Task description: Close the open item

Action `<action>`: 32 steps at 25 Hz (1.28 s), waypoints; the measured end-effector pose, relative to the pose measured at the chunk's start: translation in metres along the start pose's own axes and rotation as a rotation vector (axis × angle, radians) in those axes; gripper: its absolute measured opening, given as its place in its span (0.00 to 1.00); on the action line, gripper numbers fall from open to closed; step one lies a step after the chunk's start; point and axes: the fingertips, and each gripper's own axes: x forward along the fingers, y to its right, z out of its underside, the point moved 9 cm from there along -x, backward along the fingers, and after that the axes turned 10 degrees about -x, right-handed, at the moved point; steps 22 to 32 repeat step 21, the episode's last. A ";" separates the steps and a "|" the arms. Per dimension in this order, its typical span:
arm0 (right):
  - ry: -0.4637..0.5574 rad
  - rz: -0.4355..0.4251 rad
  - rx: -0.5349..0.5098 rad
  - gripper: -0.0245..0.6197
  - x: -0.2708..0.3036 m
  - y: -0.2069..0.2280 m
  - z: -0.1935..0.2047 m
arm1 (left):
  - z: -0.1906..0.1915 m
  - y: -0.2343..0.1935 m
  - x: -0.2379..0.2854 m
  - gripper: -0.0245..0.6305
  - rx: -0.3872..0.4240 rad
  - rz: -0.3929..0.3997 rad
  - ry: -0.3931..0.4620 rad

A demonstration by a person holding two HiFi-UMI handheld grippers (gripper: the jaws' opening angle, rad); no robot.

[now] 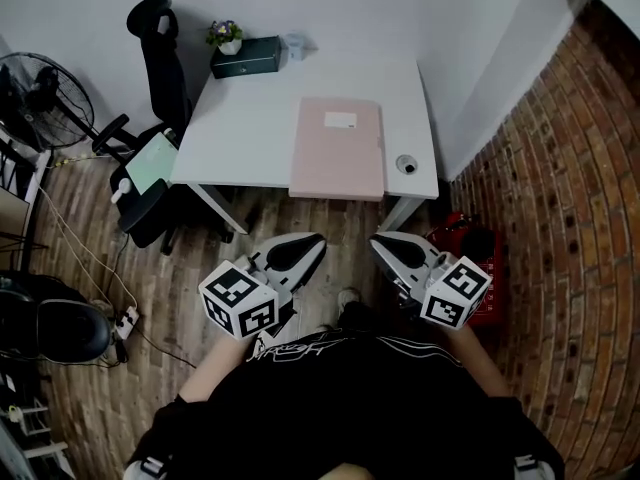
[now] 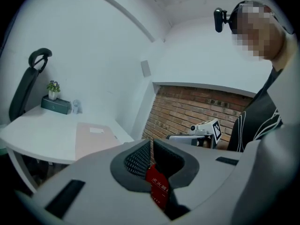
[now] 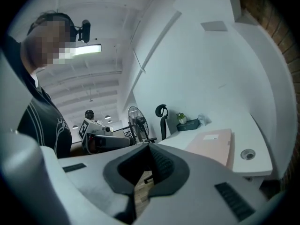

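Both left gripper (image 2: pixel 151 142) and right gripper (image 3: pixel 149 147) jaws pressed together; red object (image 2: pixel 157 184) mostly hidden.

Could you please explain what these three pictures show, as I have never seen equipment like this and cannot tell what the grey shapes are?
A person holds a two-jaw gripper in each hand: the left gripper and the right gripper, each with a marker cube. One picture comes from a camera on the person's head, looking down; the other two from cameras on the grippers, so the grey shapes are their jaws. On the white desk lie a closed flat pink folder, a dark green box and a small potted plant. Both grippers are shut, short of the desk, holding nothing.
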 end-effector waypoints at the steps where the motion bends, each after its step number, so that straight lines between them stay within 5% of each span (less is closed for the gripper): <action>1: 0.002 0.000 0.006 0.04 0.000 -0.003 0.001 | 0.001 0.001 -0.003 0.11 -0.001 0.001 0.003; 32: 0.028 -0.014 0.056 0.04 -0.008 -0.028 0.006 | 0.012 0.008 -0.028 0.11 0.017 0.000 -0.003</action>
